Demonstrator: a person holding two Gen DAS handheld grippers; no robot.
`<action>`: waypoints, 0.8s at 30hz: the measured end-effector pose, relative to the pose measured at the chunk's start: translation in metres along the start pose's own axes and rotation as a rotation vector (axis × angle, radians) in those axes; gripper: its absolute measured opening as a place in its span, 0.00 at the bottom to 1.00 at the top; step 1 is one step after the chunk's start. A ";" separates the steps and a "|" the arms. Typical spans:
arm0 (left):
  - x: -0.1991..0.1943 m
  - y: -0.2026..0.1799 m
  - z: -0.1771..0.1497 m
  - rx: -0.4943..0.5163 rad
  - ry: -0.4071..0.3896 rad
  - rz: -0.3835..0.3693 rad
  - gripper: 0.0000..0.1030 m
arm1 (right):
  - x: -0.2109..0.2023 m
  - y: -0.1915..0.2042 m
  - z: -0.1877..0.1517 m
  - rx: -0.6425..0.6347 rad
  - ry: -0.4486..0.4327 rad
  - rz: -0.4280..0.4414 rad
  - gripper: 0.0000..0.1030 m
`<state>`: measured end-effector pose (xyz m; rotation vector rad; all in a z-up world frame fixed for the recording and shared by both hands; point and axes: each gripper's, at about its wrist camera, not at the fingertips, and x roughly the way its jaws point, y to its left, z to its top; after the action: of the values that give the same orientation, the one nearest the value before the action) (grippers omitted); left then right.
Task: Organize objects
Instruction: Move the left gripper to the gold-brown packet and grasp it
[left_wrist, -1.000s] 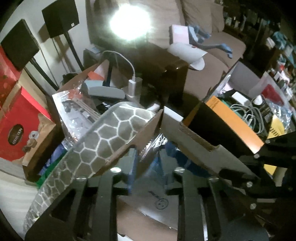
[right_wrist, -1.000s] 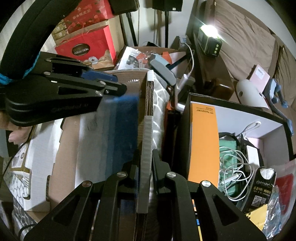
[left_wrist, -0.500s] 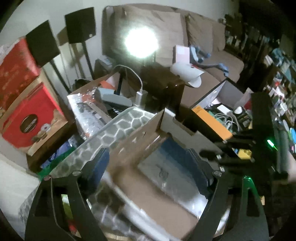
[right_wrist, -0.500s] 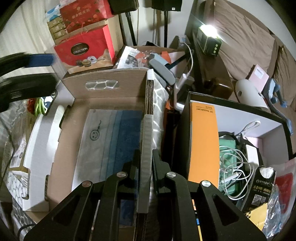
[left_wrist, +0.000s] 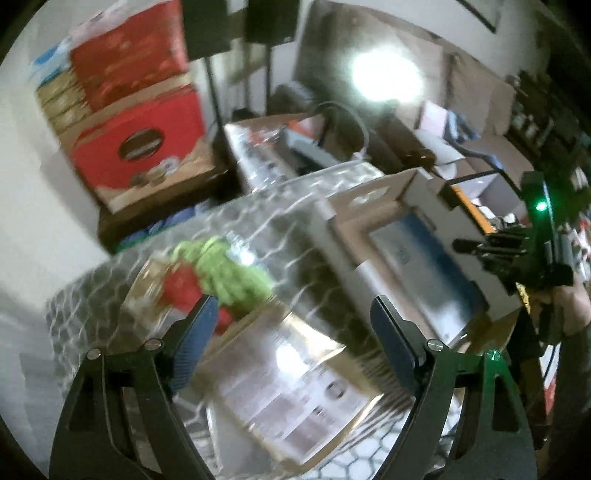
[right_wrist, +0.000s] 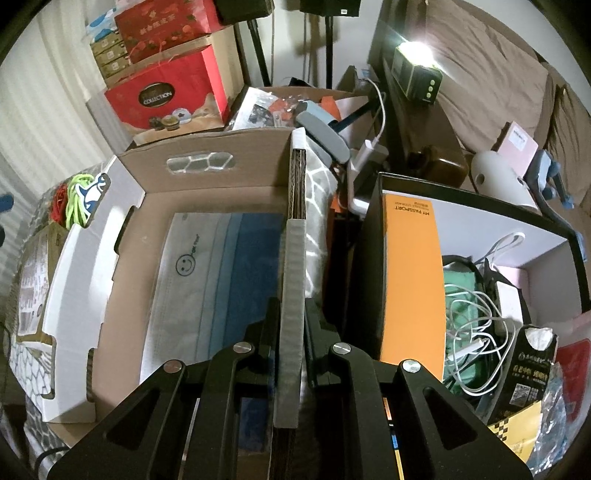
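Sitting on a grey hexagon-patterned cloth (right_wrist: 317, 206), the open cardboard box (right_wrist: 207, 177) holds a flat pack of face masks (right_wrist: 214, 280) on its floor. The right hand-held gripper (right_wrist: 291, 332) is clamped shut on the box's right wall, which stands upright between its jaws. The left hand-held gripper (left_wrist: 291, 328) hangs open and empty above a clear bag of green and red cords (left_wrist: 221, 273), just beside the box's left flap.

Judging from this, the thin wall could buckle or tear if the right hand-held gripper twists or lifts hard. The slick bag could slip or crumple out of a shallow pinch, and the left view's blur suggests a fast, poorly aimed approach. The neighbouring black box (right_wrist: 480, 229) with its loose white cables (right_wrist: 476, 314) could be knocked.
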<state>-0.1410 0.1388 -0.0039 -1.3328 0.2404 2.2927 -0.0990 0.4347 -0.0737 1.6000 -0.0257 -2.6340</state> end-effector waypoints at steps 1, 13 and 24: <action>-0.001 0.006 -0.006 -0.017 0.001 0.005 0.80 | 0.000 0.000 0.000 -0.002 0.000 -0.001 0.10; 0.009 0.059 -0.080 -0.265 0.052 -0.090 0.80 | 0.006 0.001 -0.002 0.010 0.011 -0.012 0.10; 0.023 0.057 -0.085 -0.320 0.064 -0.130 0.39 | 0.006 0.001 0.000 0.020 0.011 -0.011 0.10</action>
<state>-0.1123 0.0640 -0.0719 -1.5286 -0.1971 2.2457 -0.1015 0.4334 -0.0790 1.6255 -0.0423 -2.6411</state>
